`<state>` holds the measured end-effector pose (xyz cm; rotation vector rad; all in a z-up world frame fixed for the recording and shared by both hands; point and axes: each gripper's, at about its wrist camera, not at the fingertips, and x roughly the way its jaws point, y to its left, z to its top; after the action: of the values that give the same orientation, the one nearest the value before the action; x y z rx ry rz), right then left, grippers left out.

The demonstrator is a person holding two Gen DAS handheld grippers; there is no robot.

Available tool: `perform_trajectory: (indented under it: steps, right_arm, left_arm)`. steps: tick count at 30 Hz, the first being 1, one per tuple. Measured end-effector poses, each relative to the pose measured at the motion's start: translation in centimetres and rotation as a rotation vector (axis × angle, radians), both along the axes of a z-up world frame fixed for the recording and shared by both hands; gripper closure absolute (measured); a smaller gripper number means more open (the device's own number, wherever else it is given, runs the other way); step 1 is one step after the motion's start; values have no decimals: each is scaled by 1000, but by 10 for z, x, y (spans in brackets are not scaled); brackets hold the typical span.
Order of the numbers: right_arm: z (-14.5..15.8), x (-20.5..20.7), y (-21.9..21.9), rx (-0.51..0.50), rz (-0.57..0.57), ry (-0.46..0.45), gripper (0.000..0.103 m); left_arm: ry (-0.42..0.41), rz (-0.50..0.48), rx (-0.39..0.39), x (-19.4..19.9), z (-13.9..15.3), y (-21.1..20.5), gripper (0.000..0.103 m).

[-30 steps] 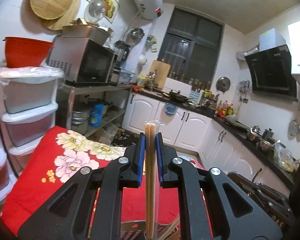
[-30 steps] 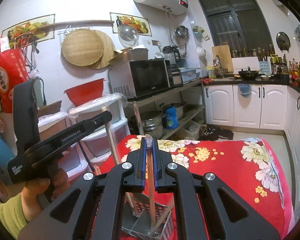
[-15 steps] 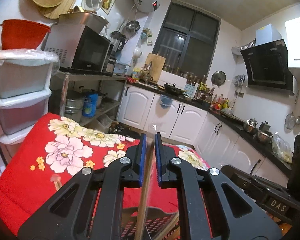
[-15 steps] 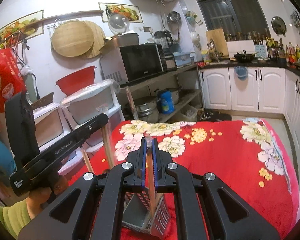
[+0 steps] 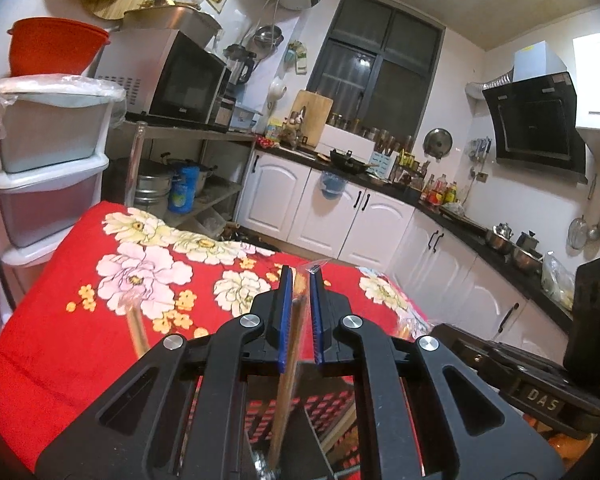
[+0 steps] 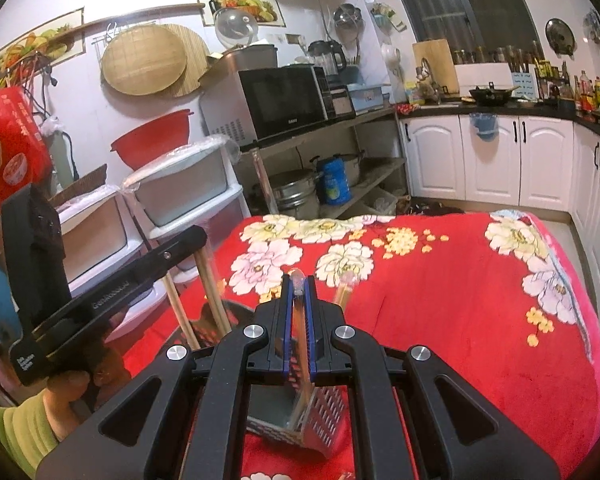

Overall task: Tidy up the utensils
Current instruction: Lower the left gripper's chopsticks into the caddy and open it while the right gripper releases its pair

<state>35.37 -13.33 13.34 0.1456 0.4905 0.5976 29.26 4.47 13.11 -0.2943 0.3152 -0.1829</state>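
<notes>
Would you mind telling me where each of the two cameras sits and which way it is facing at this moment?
Left wrist: sits on the left gripper, looking along its fingers over the red cloth toward the white cabinets; chopsticks between the jaws; the other gripper shows at right.
Right wrist: sits on the right gripper, facing the microwave wall; its own chopsticks, the left gripper and the hand show.
Shared: the cloth, microwave, cabinets and metal holder.
</notes>
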Motion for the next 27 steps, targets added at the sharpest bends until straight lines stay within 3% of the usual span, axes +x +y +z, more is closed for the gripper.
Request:
perform_trajectory:
  steps: [15, 27]
  right_arm:
    - [-4, -13, 1, -10, -13, 13, 96]
    - [-2, -23, -5, -23, -34, 23, 83]
  left_arm:
    - [54, -13, -4, -12, -11, 13, 99]
    - [95, -38, -27, -17, -15, 24, 99]
